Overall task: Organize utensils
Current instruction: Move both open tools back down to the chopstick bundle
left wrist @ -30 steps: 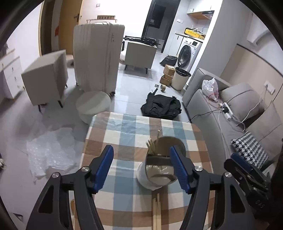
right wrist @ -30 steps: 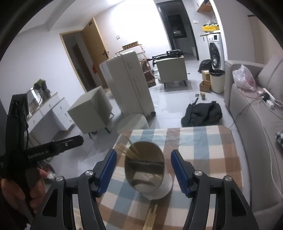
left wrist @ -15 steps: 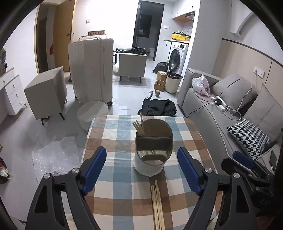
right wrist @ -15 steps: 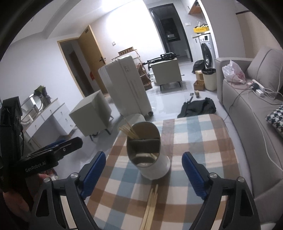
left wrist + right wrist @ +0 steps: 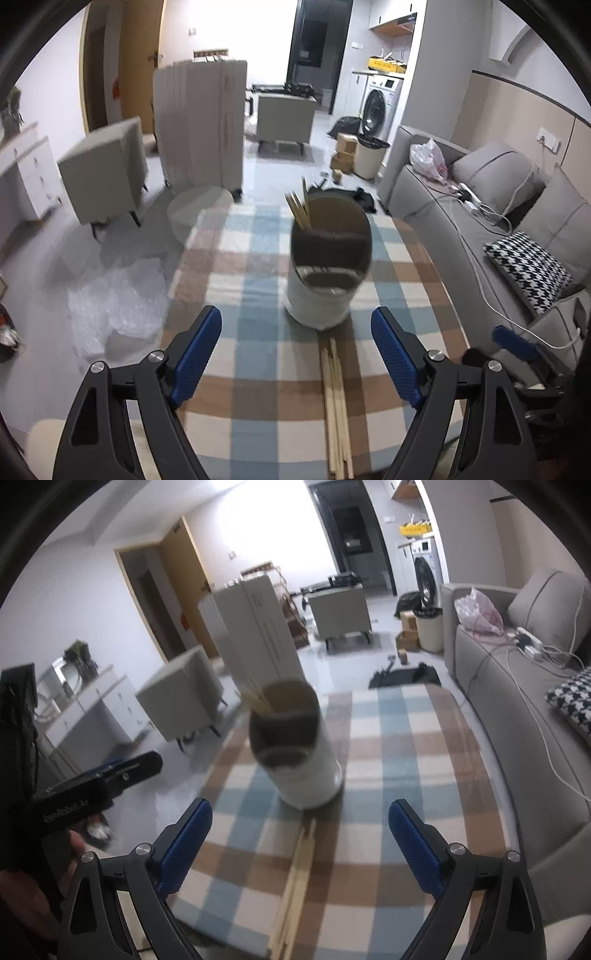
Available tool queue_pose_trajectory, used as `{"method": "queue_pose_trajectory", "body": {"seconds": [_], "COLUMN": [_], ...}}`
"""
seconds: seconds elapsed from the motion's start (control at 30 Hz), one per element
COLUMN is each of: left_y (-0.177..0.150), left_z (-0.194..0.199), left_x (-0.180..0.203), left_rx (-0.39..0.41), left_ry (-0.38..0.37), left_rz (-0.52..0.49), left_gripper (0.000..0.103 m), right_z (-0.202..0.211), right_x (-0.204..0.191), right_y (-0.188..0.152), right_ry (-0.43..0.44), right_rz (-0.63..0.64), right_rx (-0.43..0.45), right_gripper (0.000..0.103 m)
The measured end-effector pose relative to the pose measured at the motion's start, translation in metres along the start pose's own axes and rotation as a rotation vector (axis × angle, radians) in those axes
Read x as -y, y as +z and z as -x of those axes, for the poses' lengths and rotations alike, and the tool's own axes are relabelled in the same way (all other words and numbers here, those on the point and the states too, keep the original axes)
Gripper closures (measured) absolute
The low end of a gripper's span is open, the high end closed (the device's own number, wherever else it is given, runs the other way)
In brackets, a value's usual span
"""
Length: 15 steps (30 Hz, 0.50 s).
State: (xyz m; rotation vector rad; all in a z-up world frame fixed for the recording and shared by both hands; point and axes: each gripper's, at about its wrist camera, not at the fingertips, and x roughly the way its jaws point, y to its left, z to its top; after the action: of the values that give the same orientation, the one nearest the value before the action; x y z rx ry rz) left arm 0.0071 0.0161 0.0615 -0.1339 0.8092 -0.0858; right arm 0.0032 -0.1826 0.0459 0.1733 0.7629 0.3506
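Note:
A white round utensil holder [image 5: 321, 295] with a brown divided inside stands mid-table on the checked cloth [image 5: 258, 354]. Several wooden chopsticks [image 5: 297, 210] stick up from its back left compartment. A loose bundle of chopsticks [image 5: 338, 398] lies on the cloth just in front of it, also seen in the right wrist view [image 5: 299, 871]. My left gripper [image 5: 296, 315] is open and empty, short of the holder. My right gripper [image 5: 301, 806] is still opening, with nothing between its blue fingers, and faces the holder [image 5: 310, 771]. The left gripper [image 5: 110, 782] shows at that view's left edge.
A grey sofa [image 5: 480, 229] with a houndstooth cushion [image 5: 528, 269] runs along the table's right side. Beyond the table are a round stool [image 5: 199, 210], a white suitcase [image 5: 201, 125] and a black bag. Bubble wrap [image 5: 118, 302] lies on the floor to the left.
Both grippers have drawn back from the holder, sunk lower and spread their jaws wider. The loose chopsticks in front of the holder have come fully into view.

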Motion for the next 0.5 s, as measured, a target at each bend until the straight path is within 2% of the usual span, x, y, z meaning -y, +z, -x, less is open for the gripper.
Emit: {"method": "queue_pose_trajectory", "body": {"seconds": [0.13,0.23,0.37,0.43,0.5], "left_y": [-0.02,-0.033,-0.039,-0.039,-0.038], "left_z": [-0.01,-0.028,-0.05,-0.055,-0.061], "left_x": [0.002,-0.001,-0.011,-0.019,-0.028], "left_rx": [-0.025,-0.085,-0.18,-0.199,-0.222], "left_ry": [0.006,-0.003,0.027,0.036,0.052], "left_rz": [-0.005,0.001,0.027,0.055,0.083], "left_gripper": [0.023,0.023,0.023,0.023,0.023], "right_z": [-0.014,-0.028,-0.051,-0.065,-0.079], "right_x": [0.005,0.011,0.017,0.019,0.021], "right_y": [-0.02,-0.028,-0.038,-0.043,-0.046], "right_ry": [-0.009,-0.025,-0.033,-0.035,-0.033], "right_rz": [0.009,-0.005,-0.024,-0.031,-0.036], "right_rx": [-0.062,-0.112,-0.206,-0.26,-0.311], "right_gripper": [0.006,0.01,0.027,0.029,0.039]}}
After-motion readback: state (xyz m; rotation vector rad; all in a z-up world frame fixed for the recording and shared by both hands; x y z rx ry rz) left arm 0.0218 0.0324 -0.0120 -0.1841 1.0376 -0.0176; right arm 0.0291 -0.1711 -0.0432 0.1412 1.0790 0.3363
